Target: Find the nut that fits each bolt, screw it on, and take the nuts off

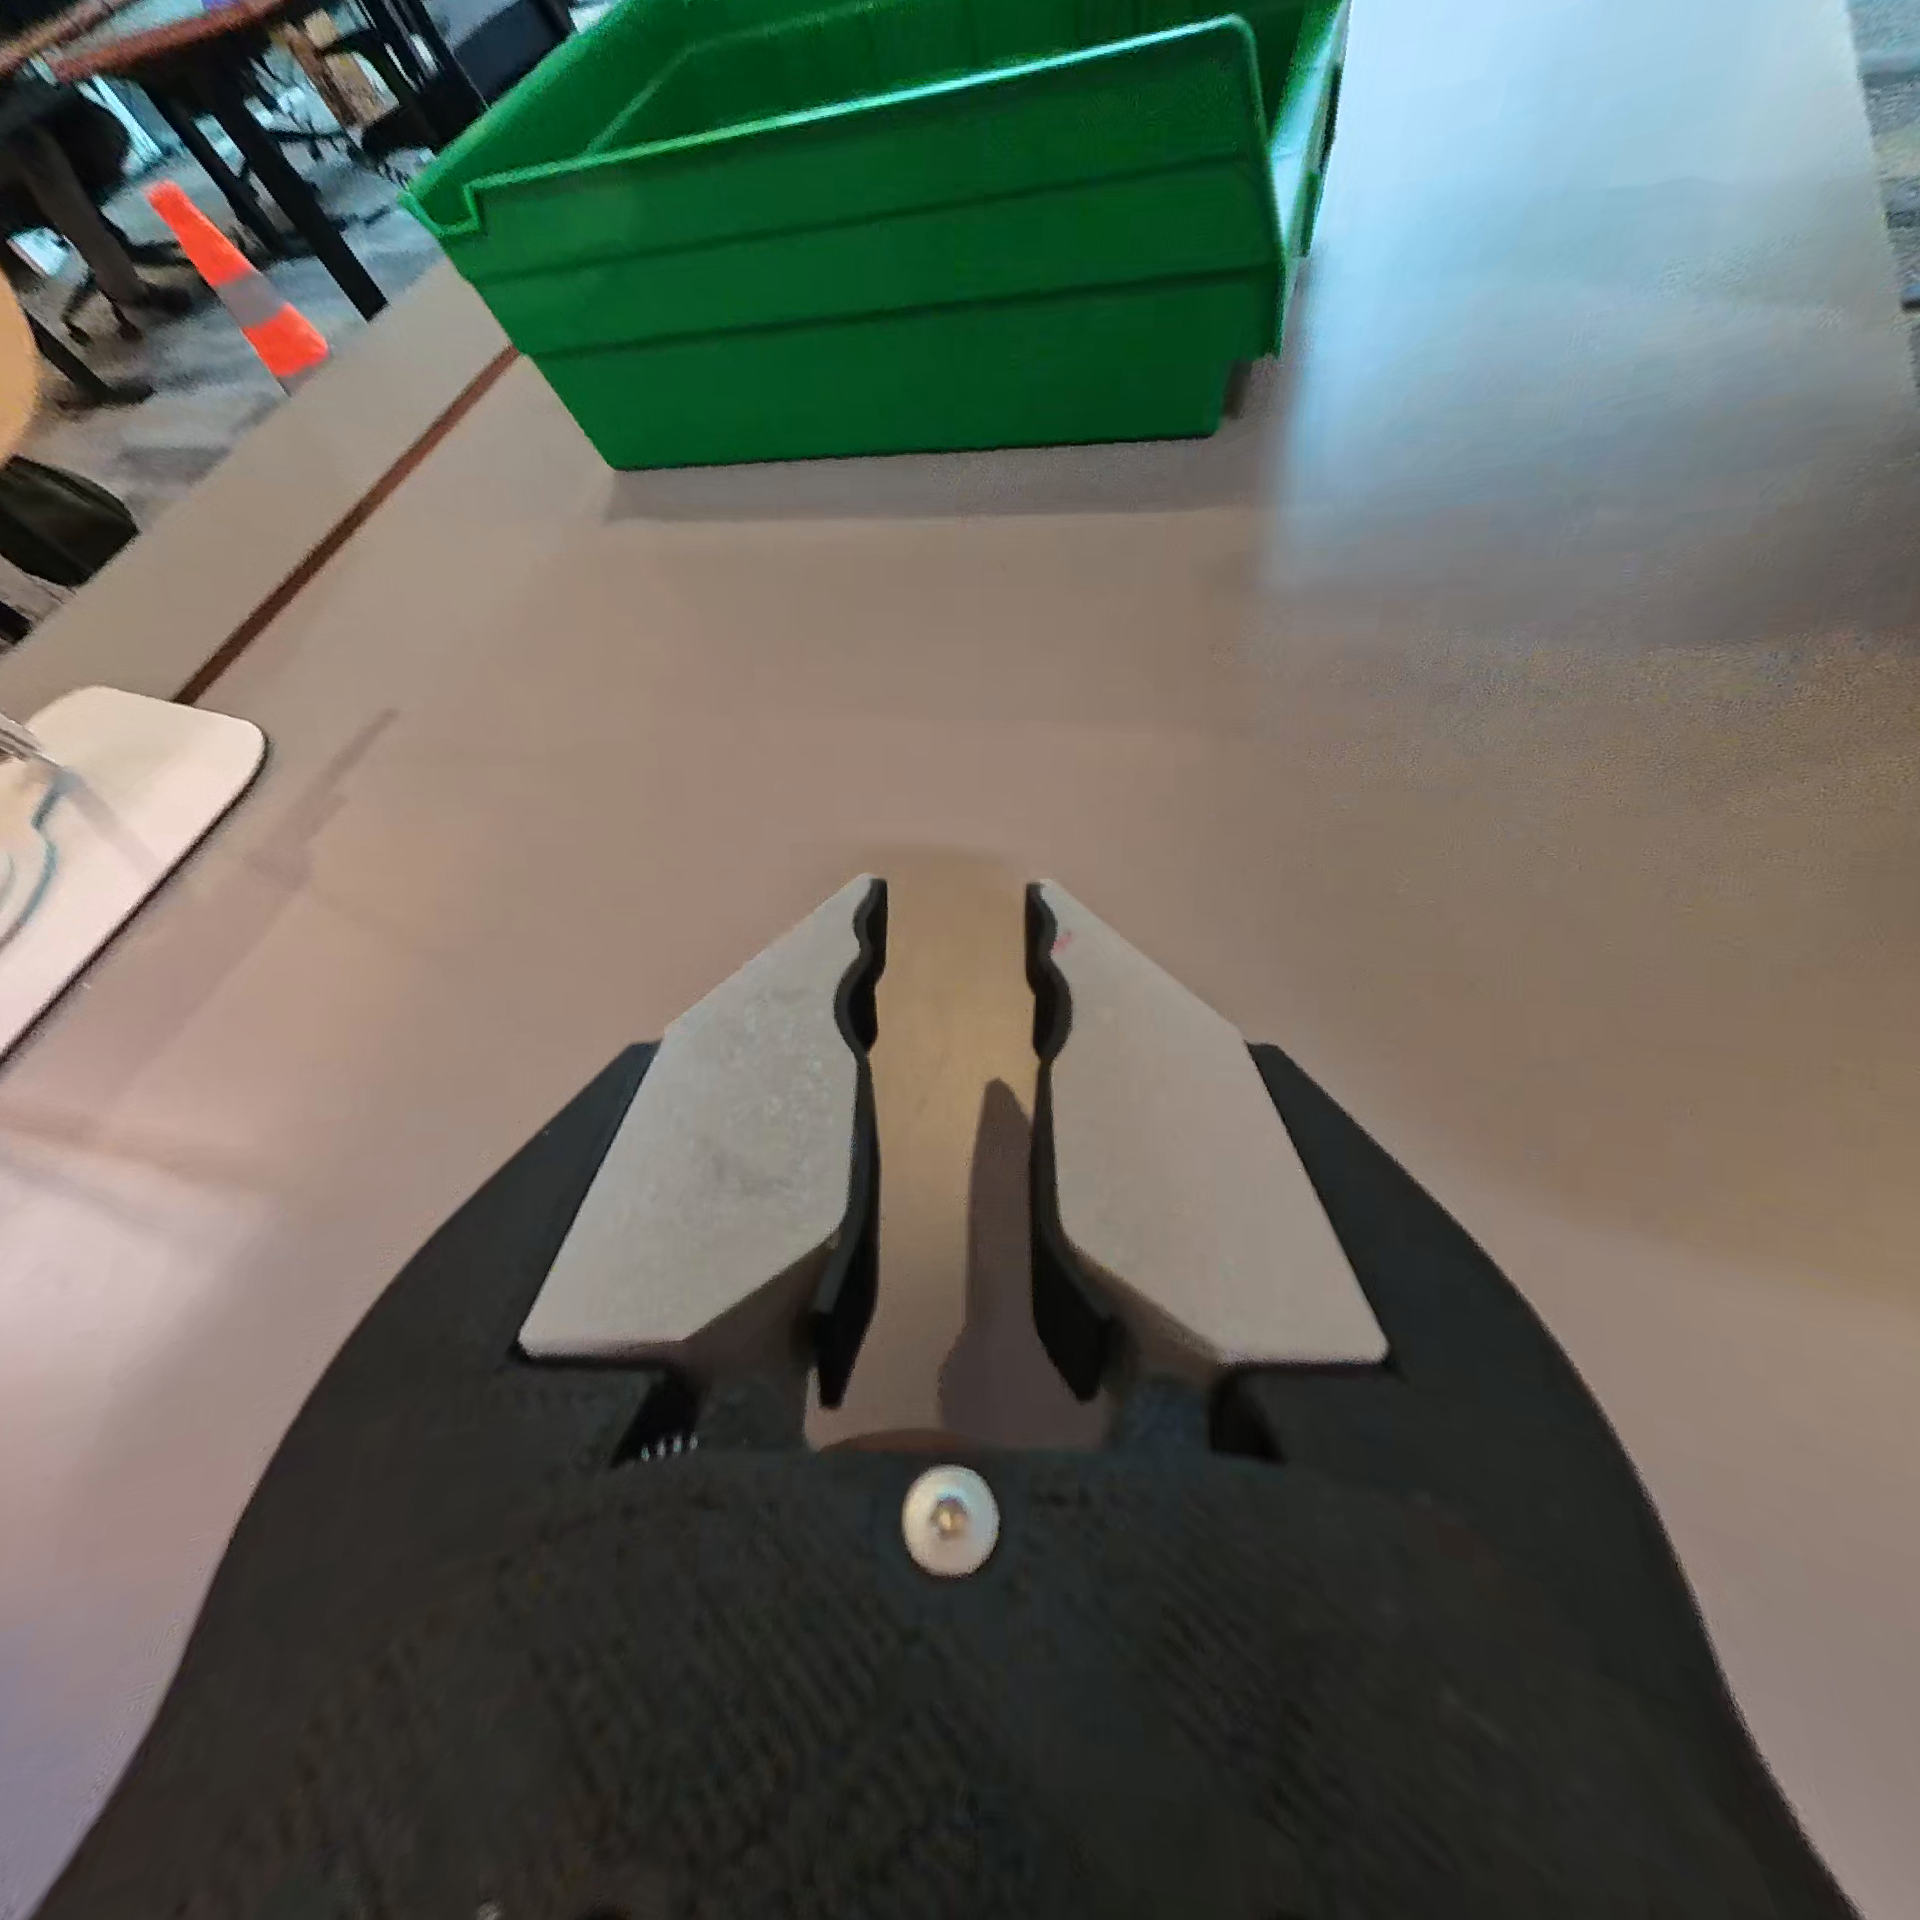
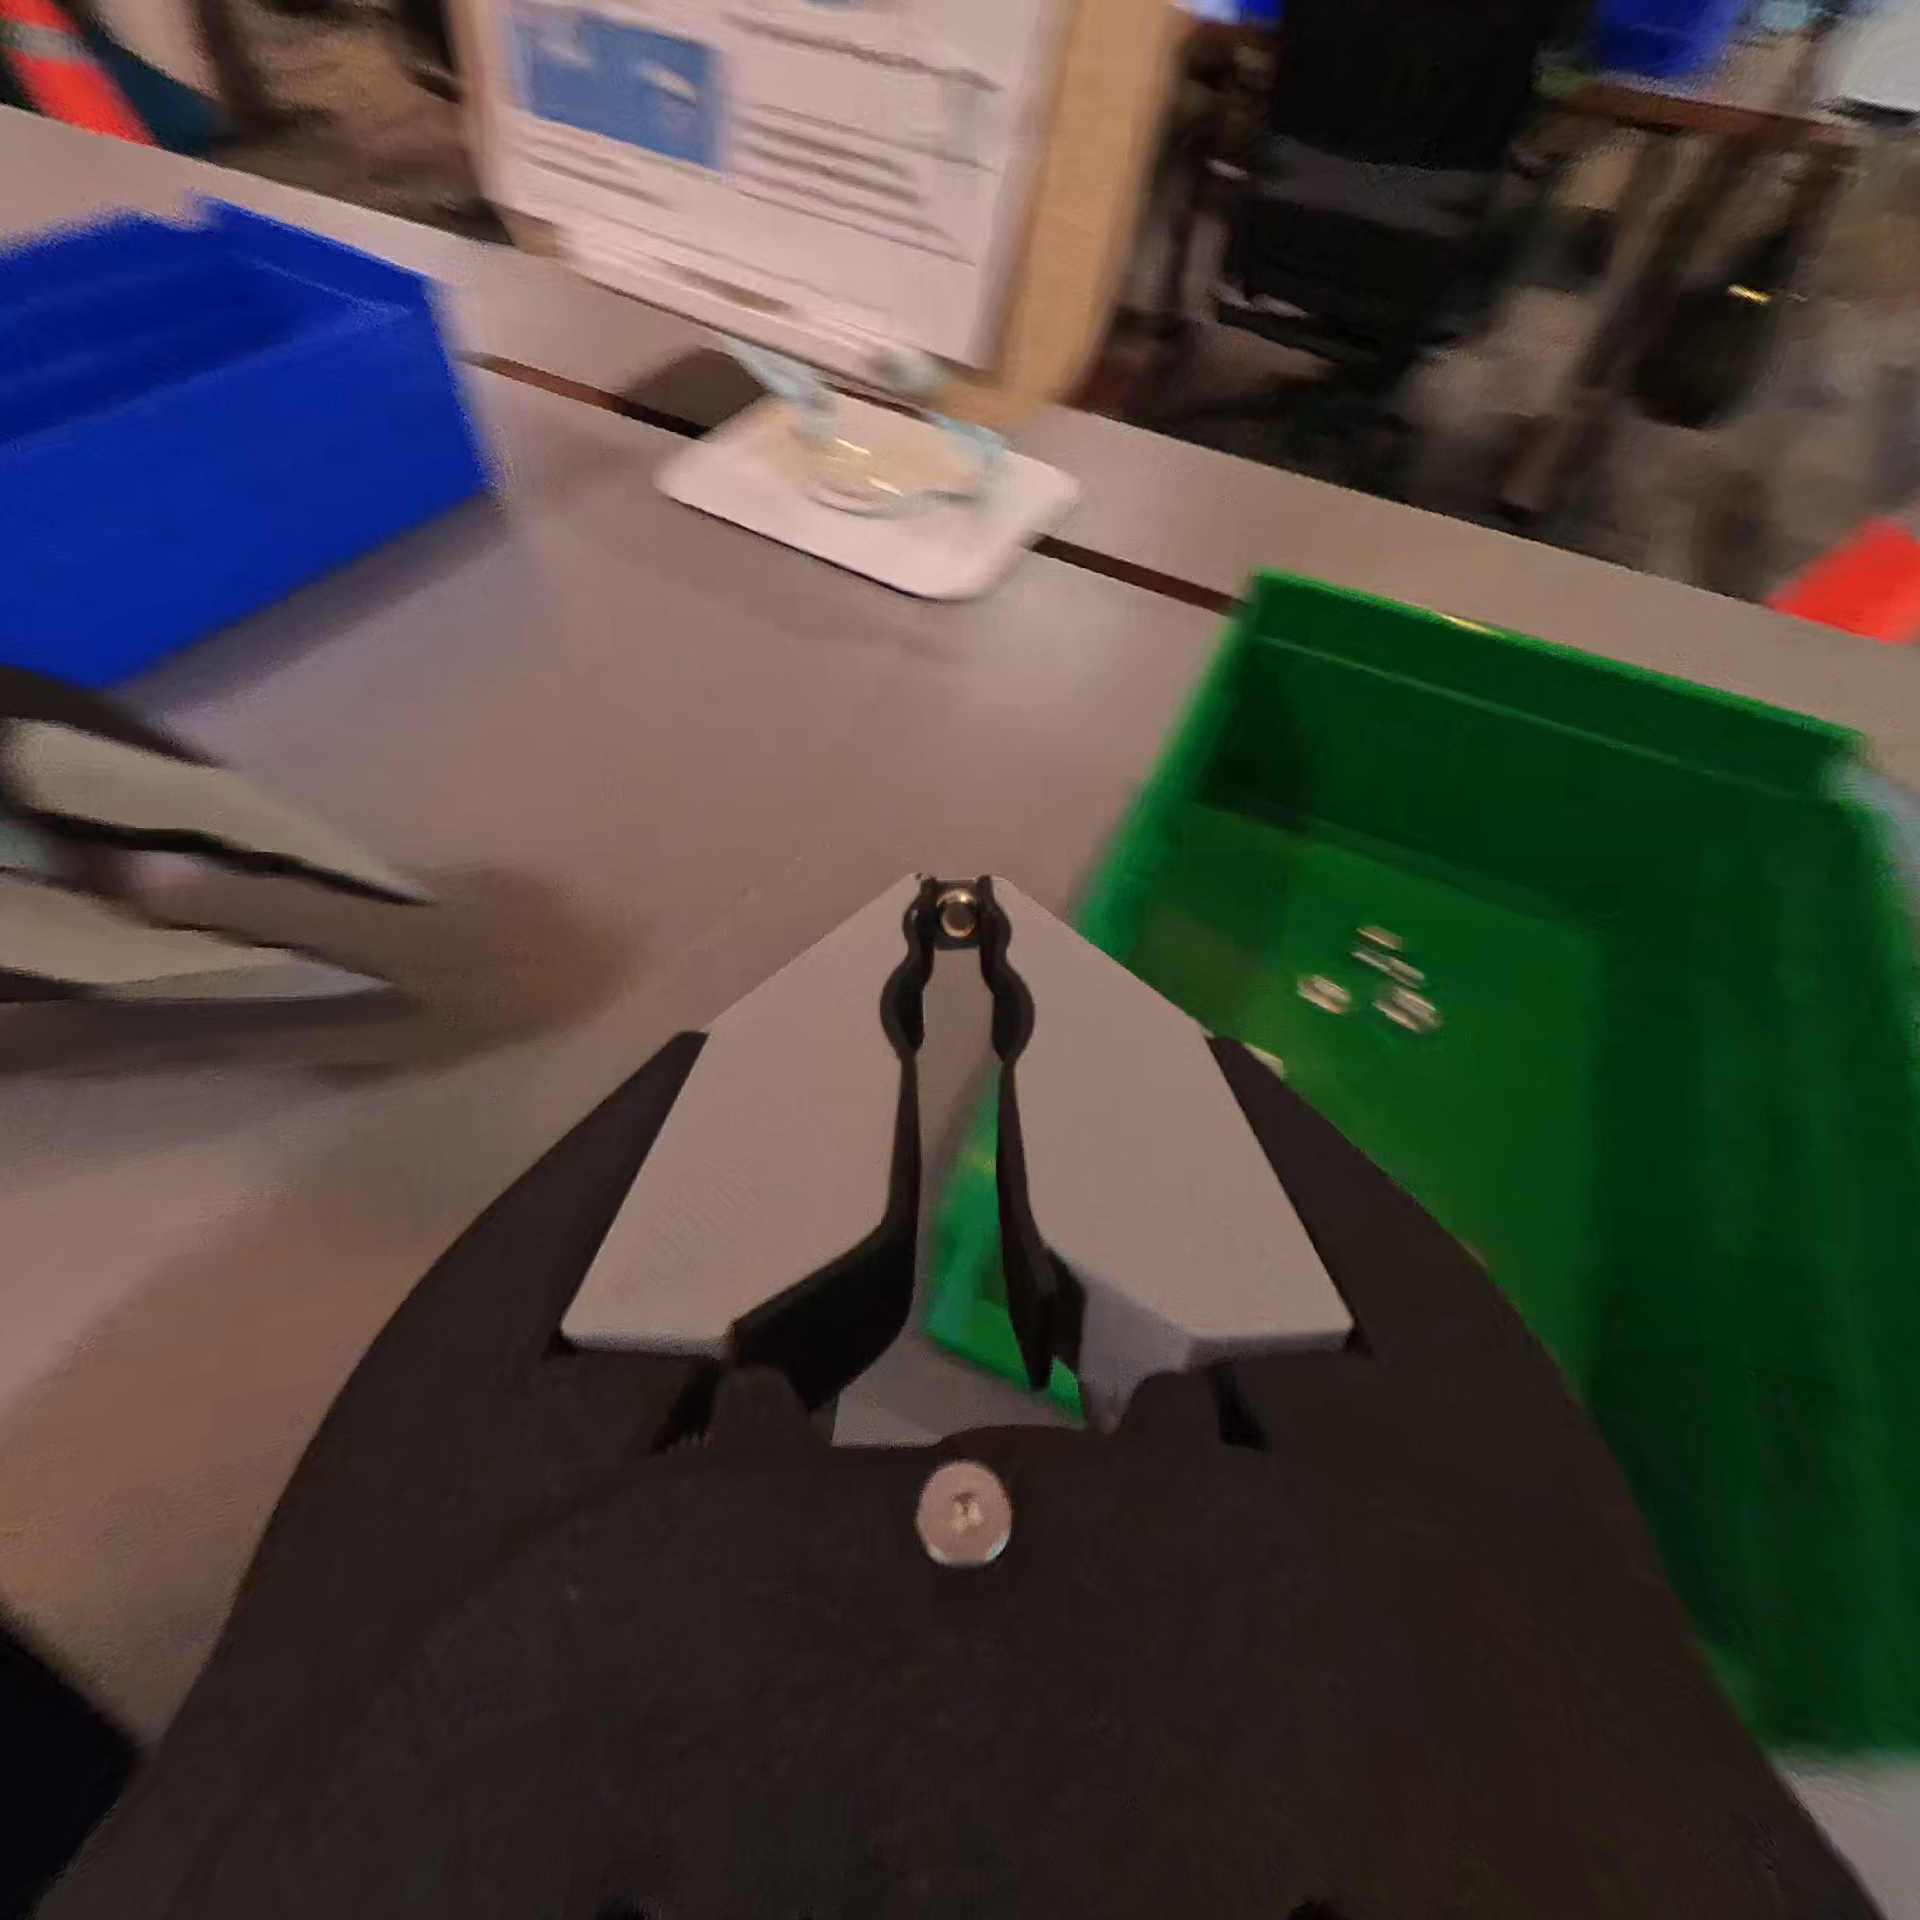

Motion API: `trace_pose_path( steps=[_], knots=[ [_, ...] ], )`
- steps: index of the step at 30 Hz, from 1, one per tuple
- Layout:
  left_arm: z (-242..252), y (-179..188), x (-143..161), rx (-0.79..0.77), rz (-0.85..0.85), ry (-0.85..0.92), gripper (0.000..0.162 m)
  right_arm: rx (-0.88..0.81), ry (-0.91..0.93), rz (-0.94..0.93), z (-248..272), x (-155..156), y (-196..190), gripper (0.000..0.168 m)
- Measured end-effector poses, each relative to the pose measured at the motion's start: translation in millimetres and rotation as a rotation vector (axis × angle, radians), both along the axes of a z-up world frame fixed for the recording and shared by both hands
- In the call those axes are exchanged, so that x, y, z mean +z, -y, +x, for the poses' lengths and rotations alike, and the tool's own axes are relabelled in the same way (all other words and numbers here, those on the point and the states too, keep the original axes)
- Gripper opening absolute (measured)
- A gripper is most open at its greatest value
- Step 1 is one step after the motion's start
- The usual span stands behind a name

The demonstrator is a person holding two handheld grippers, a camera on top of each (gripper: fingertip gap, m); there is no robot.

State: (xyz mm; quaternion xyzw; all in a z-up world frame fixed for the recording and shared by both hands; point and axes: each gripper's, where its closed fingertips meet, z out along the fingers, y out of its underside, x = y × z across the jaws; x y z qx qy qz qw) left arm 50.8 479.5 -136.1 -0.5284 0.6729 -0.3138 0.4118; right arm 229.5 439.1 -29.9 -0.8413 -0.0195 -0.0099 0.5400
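Observation:
My right gripper (image 2: 957,906) is shut on a small silver nut (image 2: 958,918) held at its fingertips, above the table just left of the green bin (image 2: 1714,1143). Several silver nuts (image 2: 1371,987) lie on that bin's floor. My left gripper (image 1: 956,904) is open and empty, low over the bare table, pointing at the green bin (image 1: 883,270). It also shows blurred at the left edge of the right wrist view (image 2: 208,883). No bolt is in view.
A blue bin (image 2: 208,436) stands at the far left. A clear glass dish (image 2: 883,457) sits on a white mat (image 2: 935,551), the mat also in the left wrist view (image 1: 125,790). A cardboard box (image 2: 790,156) stands behind. An orange cone (image 1: 239,281) is on the floor. About 20 cm separates my left fingertips from my right.

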Motion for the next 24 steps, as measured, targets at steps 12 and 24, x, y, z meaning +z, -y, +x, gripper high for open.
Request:
trace_pose_path(
  steps=[12, 24],
  knots=[
    [-17, -12, 6, 0.061, -0.105, 0.012, 0.045, -0.063, -0.062, -0.293, 73, -95, 18, 0.009],
    [-234, -116, 39, 0.689, -0.158, 0.026, 0.075, 0.049, 0.035, -0.145, 33, -71, 57, 0.026]
  ],
)
